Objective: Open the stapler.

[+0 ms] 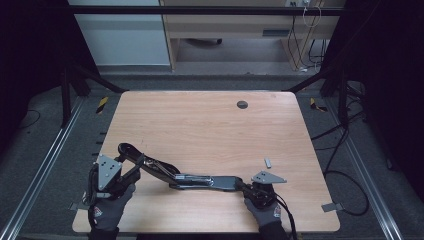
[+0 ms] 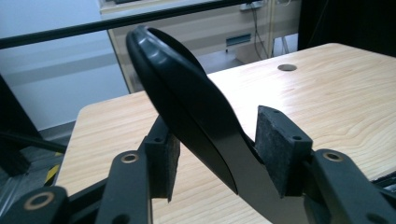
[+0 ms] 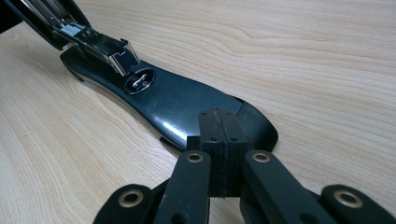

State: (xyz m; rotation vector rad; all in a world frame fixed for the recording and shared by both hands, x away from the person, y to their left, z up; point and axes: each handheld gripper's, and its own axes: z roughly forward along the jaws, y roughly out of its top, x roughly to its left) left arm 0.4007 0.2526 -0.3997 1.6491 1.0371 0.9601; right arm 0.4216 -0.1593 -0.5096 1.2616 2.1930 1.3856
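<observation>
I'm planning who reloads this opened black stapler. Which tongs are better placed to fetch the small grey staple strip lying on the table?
Probably the right tongs: shut, pressing down the opened black stapler's base end, with the small grey staple strip lying just beyond them. The left tongs straddle its raised top arm, far across the wooden table.

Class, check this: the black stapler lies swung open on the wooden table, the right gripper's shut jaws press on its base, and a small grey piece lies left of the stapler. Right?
One slip: the small grey piece lies right of the stapler, beyond the right gripper, as the high view shows. The rest stands.
</observation>
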